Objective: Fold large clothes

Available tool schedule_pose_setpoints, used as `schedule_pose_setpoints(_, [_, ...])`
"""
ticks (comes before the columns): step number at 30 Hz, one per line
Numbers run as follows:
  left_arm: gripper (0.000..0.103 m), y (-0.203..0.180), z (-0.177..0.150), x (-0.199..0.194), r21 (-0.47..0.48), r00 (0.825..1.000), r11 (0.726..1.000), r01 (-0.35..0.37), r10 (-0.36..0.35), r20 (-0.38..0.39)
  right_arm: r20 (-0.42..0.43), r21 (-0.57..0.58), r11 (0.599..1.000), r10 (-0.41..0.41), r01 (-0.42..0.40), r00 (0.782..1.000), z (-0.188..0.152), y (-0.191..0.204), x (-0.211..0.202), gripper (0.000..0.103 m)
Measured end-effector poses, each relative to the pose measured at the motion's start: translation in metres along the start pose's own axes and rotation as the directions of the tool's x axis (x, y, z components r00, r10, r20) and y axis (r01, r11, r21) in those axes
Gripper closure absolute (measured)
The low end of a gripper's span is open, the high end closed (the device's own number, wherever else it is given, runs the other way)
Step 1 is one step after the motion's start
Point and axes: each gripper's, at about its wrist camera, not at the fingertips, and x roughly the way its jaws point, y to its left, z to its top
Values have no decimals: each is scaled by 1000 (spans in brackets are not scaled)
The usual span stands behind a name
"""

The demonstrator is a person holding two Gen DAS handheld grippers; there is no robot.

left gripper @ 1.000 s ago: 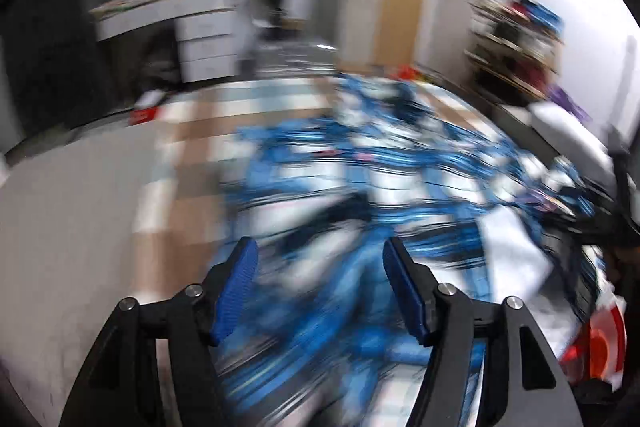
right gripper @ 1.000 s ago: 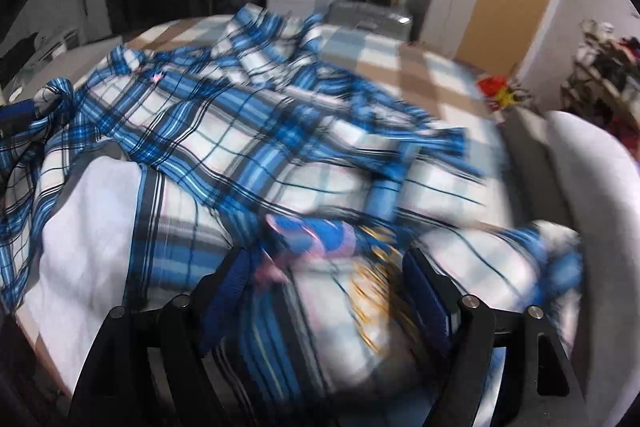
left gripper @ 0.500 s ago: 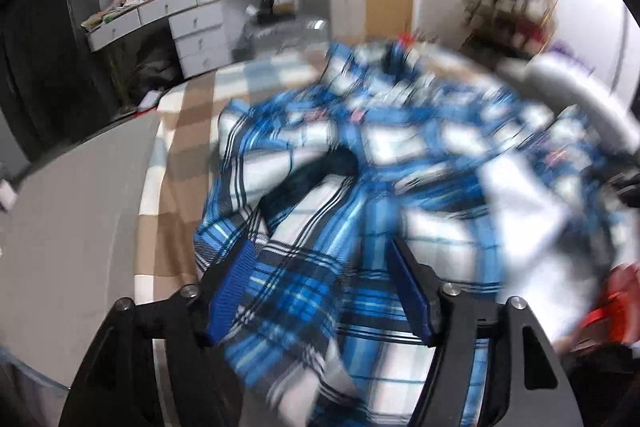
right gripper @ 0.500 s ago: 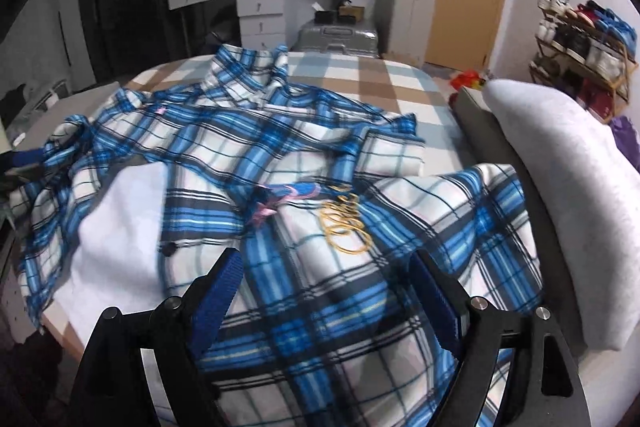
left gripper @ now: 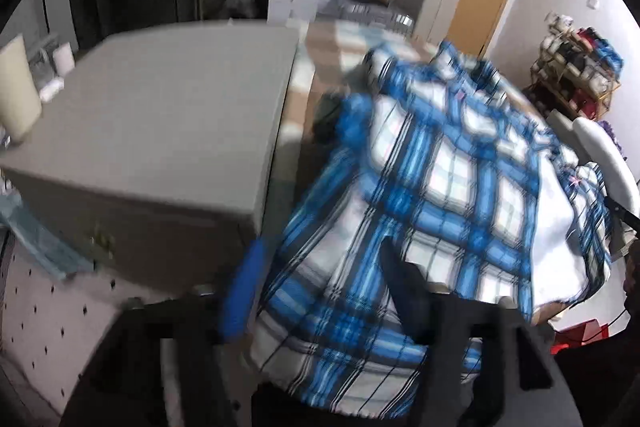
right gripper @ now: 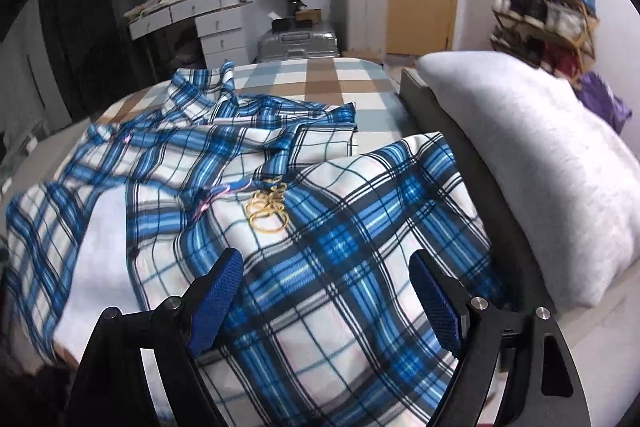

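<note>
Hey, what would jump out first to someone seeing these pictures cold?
The blue and white plaid shirt, rumpled across the checked bed, fills both views. Gold ring embroidery sits mid-shirt, ahead of the open right gripper. A long white pillow lies along the bed's right edge.

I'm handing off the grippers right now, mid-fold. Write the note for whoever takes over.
Left gripper: jaws opening, plaid cloth lies between them; the blurred frame doesn't show a grip.
Right gripper: open, empty, over the plaid garment.
Garment is spread, rumpled, on the checked bed, beside the white pillow. Gold rings sit on the cloth.
Done: no neat fold visible.
Left: flatten, then fold.
</note>
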Motion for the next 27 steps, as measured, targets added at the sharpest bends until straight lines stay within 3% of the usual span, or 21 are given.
schedule_pose_setpoints(3, [44, -8, 19, 5, 22, 997, 998, 60, -61, 38, 19, -19, 1000, 7, -6, 1000, 1, 5, -5, 18])
schedule_pose_setpoints(7, [44, -16, 48, 43, 14, 1000, 1000, 18, -18, 5, 45, -54, 999, -1, 3, 999, -3, 7, -18, 18])
schedule_pose_setpoints(13, [45, -15, 48, 46, 13, 997, 996, 83, -83, 8, 61, -28, 998, -46, 48, 997, 7, -24, -36, 18])
schedule_pose_setpoints(15, [63, -11, 42, 39, 6, 994, 994, 110, -110, 17, 28, -44, 999, -23, 24, 999, 16, -28, -29, 18])
schedule_pose_setpoints(17, [89, -8, 38, 33, 2, 992, 992, 126, -127, 12, -6, -77, 997, -3, 3, 1000, 26, -26, -15, 18])
schedule_pose_setpoints(19, [101, -8, 38, 32, 6, 993, 994, 112, -112, 27, -36, -57, 998, 1, -3, 999, 35, -27, 0, 18])
schedule_pose_setpoints(23, [101, -4, 38, 26, -23, 992, 993, 119, -118, 49, -92, 13, 998, 67, -66, 994, 44, -14, 21, 19])
schedule_pose_setpoints(27, [101, -4, 37, 25, -24, 989, 990, 139, -138, 44, -95, -106, 981, 152, -162, 984, 28, 29, 19, 18])
